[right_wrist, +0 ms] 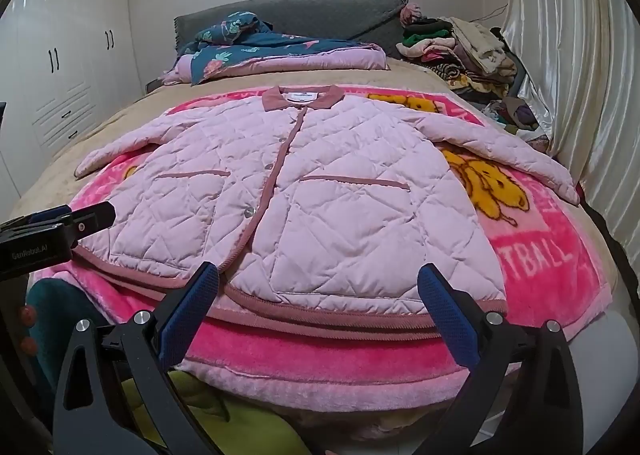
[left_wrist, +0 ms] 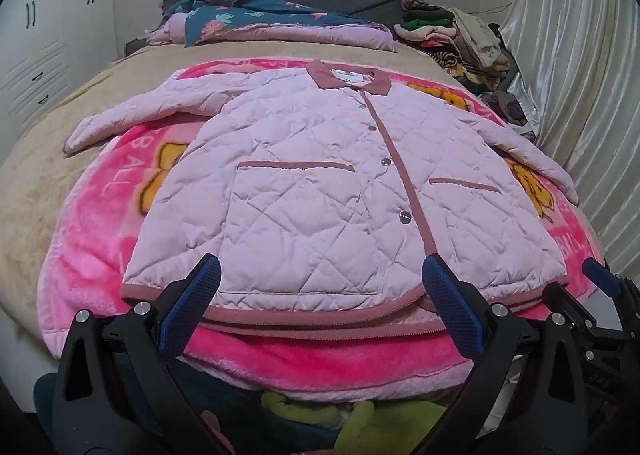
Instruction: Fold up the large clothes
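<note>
A pale pink quilted jacket [left_wrist: 304,183] lies flat and buttoned on a bright pink blanket [left_wrist: 92,223] spread over the bed [left_wrist: 36,175], collar at the far end, sleeves splayed left and right. The left hand-held gripper [left_wrist: 320,295] and the right hand-held gripper [right_wrist: 318,295] hover released, empty, over the near hem.
</note>
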{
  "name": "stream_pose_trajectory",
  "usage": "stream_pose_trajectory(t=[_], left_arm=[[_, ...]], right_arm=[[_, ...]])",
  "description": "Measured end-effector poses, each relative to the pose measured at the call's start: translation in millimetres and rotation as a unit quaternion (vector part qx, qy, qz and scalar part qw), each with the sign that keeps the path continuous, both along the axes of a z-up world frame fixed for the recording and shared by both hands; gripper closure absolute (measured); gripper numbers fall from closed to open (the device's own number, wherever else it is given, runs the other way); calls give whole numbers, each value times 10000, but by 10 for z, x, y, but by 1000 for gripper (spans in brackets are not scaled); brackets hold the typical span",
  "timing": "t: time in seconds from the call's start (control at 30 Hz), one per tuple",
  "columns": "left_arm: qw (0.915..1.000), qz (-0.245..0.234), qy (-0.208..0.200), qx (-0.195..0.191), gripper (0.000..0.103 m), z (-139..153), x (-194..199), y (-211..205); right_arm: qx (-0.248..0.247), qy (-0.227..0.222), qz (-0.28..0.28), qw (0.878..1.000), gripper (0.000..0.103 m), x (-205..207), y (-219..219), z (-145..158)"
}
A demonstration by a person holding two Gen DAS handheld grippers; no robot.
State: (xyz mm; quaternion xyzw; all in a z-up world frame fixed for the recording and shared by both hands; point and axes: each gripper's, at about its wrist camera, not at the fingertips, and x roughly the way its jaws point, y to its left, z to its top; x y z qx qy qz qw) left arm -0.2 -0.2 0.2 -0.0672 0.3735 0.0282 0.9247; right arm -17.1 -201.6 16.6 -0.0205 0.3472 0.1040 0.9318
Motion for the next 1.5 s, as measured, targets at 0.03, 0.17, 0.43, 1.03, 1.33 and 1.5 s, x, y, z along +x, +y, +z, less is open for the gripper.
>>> stream_pose_trajectory(t=[0.03, 0.17, 0.43, 1.03, 1.33, 1.5], left_arm=[[10000, 11, -5, -1, 9, 1, -1, 2], [10000, 6, -12, 0, 9, 1, -1, 1], [10000, 19, -15, 9, 9, 3, -4, 5], [10000, 3, -23, 18, 9, 3, -3, 0], [10000, 5, -28, 18, 9, 4, -4, 3], [10000, 4, -35, 23, 9, 5, -6, 3]], right_arm=[[1, -8, 1, 10000, 4, -4, 2, 5], [-6, -7, 10, 10000, 4, 5, 0, 3], [-3, -21, 8, 10000, 4, 7, -1, 6], [9, -27, 8, 10000, 4, 0, 5, 6], [-1, -43, 3, 10000, 4, -10, -44, -92], [-9, -33, -5, 10000, 4, 14, 18, 13]])
